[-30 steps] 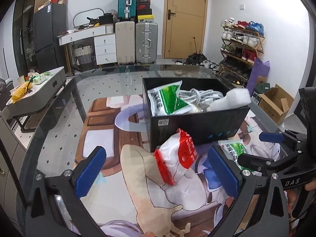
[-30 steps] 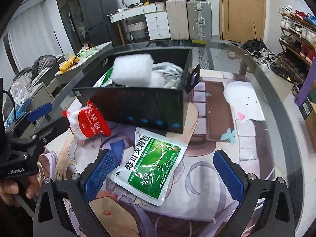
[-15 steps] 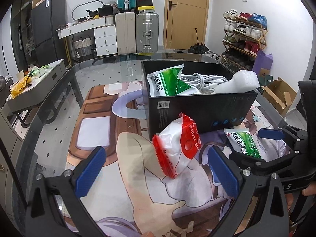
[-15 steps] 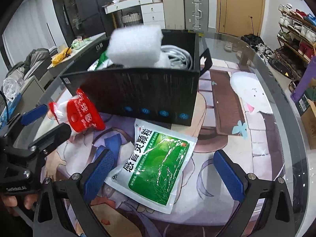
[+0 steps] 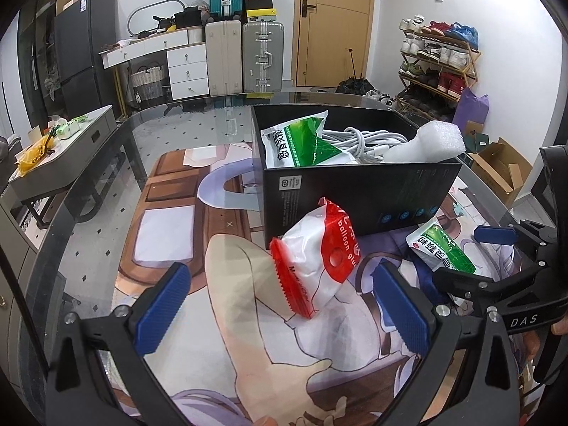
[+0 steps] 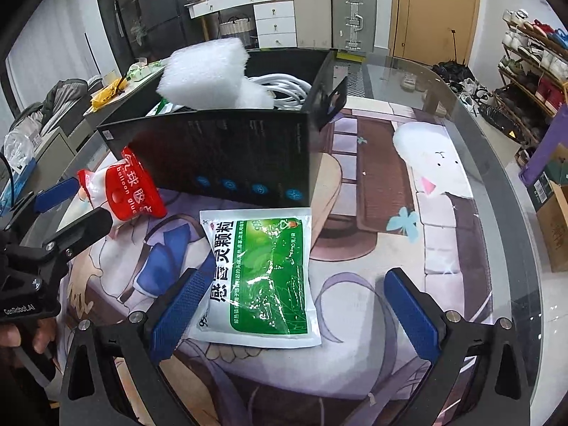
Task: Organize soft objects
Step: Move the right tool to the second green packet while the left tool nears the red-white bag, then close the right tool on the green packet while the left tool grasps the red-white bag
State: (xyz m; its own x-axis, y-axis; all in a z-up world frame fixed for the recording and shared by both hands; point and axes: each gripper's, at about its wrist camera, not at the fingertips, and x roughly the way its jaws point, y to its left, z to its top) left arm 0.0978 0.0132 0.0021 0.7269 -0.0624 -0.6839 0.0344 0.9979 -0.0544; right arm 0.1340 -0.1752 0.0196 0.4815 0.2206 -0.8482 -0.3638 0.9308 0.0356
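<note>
So both grippers are wide apart right now and holding nothing. The left gripper (image 5: 280, 305) is lined up on the red-and-white crinkly plastic pouch (image 5: 316, 259) that leans against the near wall of the black open-top cardboard box (image 5: 362, 198), and the right gripper (image 6: 294, 305) hovers over the flat green-and-white foil sachet (image 6: 261, 277) lying on the printed mat just in front of that same box. If I'm reading it right, the step is two pickups followed by dropping both into the box. For the sachet, I'd come down low and pinch one edge or the middle bulge, since a flat packet on a mat tends to slide instead of lifting. For the pouch, grab the puffy white body rather than the stiff red header, which could twist out. The box is already fairly full: another green sachet (image 5: 301, 142), a coil of white cable (image 5: 365, 138) and a chunk of white foam (image 5: 426, 142) that sticks up over the rim on the right side. That foam is the thing to watch, so I'd lift clear over the near wall and aim for the left half. The two grippers are also near each other, so going one at a time seems safer. The glass tabletop (image 5: 106, 163) edge is well away from everything.
</note>
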